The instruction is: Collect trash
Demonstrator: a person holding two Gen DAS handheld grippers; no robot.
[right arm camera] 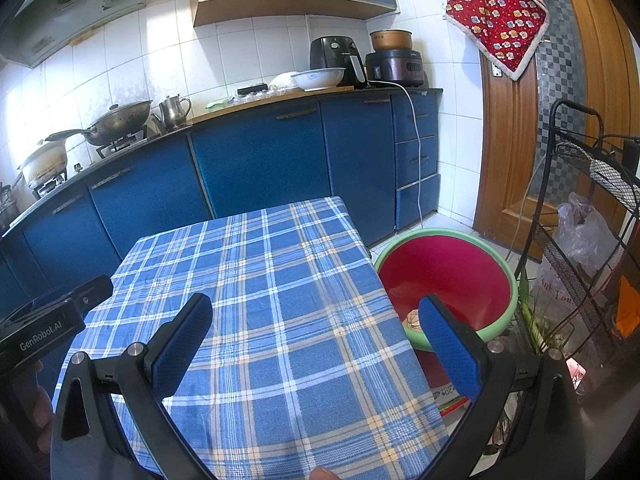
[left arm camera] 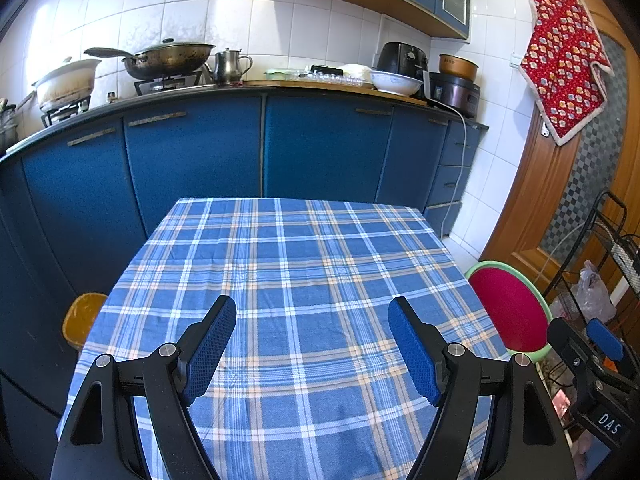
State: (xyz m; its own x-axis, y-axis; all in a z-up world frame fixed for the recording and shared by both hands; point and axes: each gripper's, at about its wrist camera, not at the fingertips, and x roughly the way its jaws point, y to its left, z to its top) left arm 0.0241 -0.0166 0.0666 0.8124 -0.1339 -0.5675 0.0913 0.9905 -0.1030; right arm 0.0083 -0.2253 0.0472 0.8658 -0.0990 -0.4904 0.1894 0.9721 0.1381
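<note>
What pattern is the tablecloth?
Blue plaid with white and orange lines; tablecloth shows best in the left wrist view.

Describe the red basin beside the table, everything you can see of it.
The basin is round and deep, red inside with a pale green rim and green outer wall; it looks like plastic. It sits low beside the right edge of the table, upright, mouth open upward. A small pale lump of something lies near its bottom; what it is I cannot tell. The right tool's finger hides part of its near rim. A black wire rack stands just to its right.

Bright daylight, sharp focus, fisheye-warped edges.
</note>
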